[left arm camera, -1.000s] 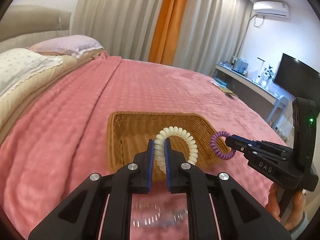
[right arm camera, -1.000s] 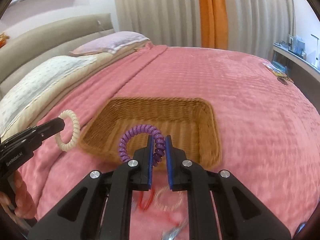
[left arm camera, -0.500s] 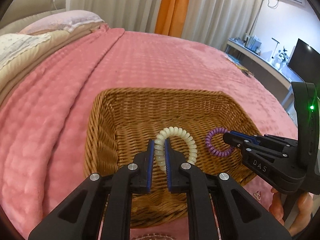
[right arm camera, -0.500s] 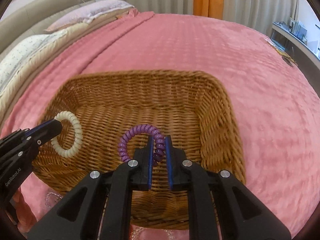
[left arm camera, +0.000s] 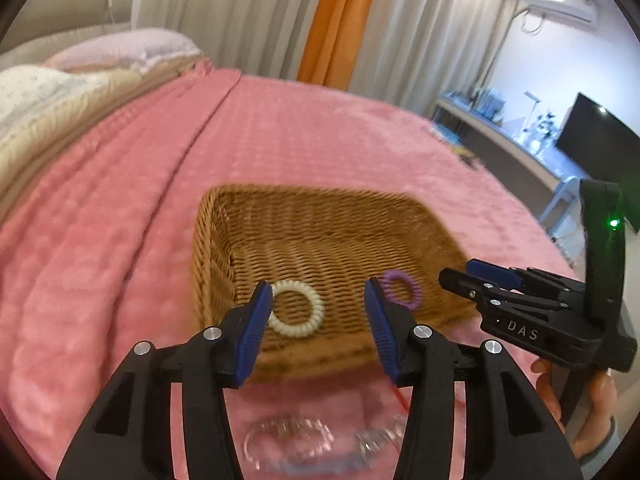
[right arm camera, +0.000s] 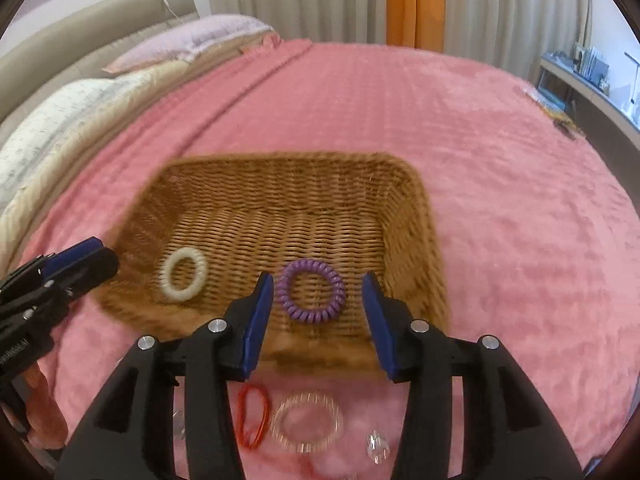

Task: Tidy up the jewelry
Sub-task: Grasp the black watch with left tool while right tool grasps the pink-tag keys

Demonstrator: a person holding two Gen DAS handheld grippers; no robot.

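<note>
Wicker made up the one basket (right arm camera: 416, 208) on the pink bedspread (right arm camera: 500, 168), a shallow rectangular tray with low woven walls. Two coil hair ties lay flat on its floor, well apart from each other: one cream tie (right arm camera: 184, 269) toward the left wall and one purple tie (right arm camera: 312, 290) nearer the front wall, about midway along it. Neither touched a wall as far as I could see.

Two grippers hung above the near edge of the basket. The left gripper (left arm camera: 319, 322) had just been opening, and its blue pads stood wide with nothing pressed between them; the cream tie (left arm camera: 295, 314) lay on the wicker below and beyond them. The right gripper (right arm camera: 319, 311) had likewise just been opening, its pads parted and clear of the purple tie, which showed in the gap between them down on the basket floor. From the left camera the right gripper (left arm camera: 472, 276) sat off to the side, a hand (left arm camera: 600, 396) around its grip.

In front of the basket, on the bedspread, I counted one red elastic band (right arm camera: 252, 416), one clear coil tie (right arm camera: 307, 422) just beside it, and one small clear piece (right arm camera: 377, 445) farther right. Most of the basket floor behind the two ties was bare, and the bedspread around the basket lay open on the far and right sides.
</note>
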